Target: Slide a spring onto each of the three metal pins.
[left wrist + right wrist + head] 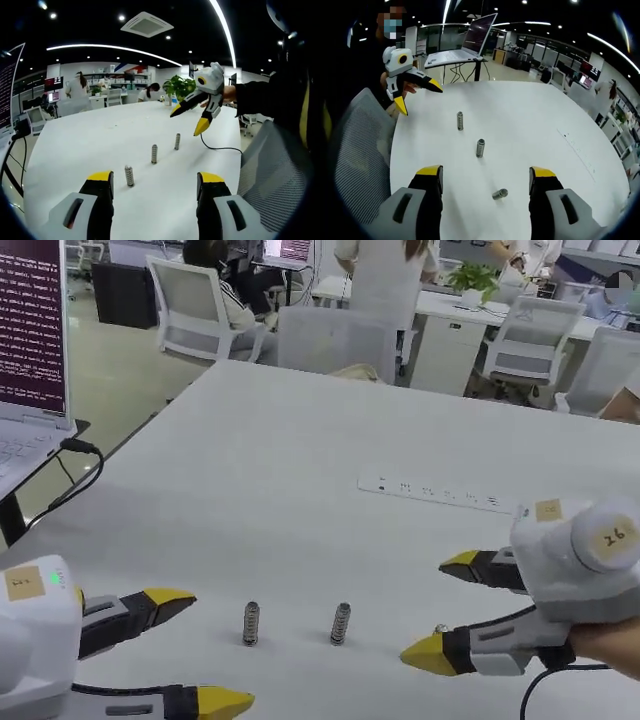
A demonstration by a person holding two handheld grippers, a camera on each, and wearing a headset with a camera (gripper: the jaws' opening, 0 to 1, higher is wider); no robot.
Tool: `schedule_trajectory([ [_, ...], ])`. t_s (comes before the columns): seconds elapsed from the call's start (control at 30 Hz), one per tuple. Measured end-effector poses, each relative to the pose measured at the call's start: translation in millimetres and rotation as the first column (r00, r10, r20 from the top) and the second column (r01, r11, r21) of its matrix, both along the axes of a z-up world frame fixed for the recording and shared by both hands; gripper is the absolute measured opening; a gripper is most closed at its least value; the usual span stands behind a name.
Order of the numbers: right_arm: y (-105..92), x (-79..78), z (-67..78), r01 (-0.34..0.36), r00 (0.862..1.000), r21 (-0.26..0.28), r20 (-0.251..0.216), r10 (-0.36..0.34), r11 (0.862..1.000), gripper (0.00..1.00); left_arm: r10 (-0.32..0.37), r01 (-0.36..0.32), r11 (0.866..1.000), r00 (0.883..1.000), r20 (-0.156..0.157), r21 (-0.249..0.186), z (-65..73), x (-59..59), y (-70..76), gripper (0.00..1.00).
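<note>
On the broad white workbench top, a row is formed by the first grey coiled metal spring, the second grey coiled metal spring near it, and the third grey coiled metal spring, which is found just beside the lower jaw of the yellow-tipped, white-bodied right gripper. The first two are judged to be seated upright on their metal pins, which are hidden inside the coils. The third looks tilted in the right gripper view, and whether it is fully seated cannot be told. The task is therefore judged done or very nearly so, with at most this last spring to be settled.

The right gripper is held wide apart with nothing between its jaws. The matching yellow-tipped left gripper is likewise spread and empty, near the first spring but apart from it.

Plenty of bare tabletop is offered around and beyond the row. A long white power strip is laid farther back, an open laptop is set beyond the table's left edge, and a grey mesh chair is drawn up at the near edge.
</note>
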State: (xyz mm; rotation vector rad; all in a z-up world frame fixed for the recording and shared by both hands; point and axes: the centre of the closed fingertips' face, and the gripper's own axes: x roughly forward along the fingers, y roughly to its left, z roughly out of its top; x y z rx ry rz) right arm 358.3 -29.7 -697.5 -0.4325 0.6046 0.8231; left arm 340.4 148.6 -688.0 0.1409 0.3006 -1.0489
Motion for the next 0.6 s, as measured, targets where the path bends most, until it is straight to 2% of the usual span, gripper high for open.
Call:
schedule_trajectory([
  [0.3,-21.5,-20.0,-12.3,0.081,0.997,0.046,0.002,-0.081,0.996,0.69,-0.006,0.006,1.0,1.0,-0.005,0.001,-2.9,-2.2,-4.5,0.65],
  [0.6,-34.4,-35.4,-15.9,0.146,0.989,0.121,0.019,-0.149,0.982,0.69,-0.003,0.003,1.0,1.0,-0.012,0.004,-6.0,-3.4,-5.4,0.67],
])
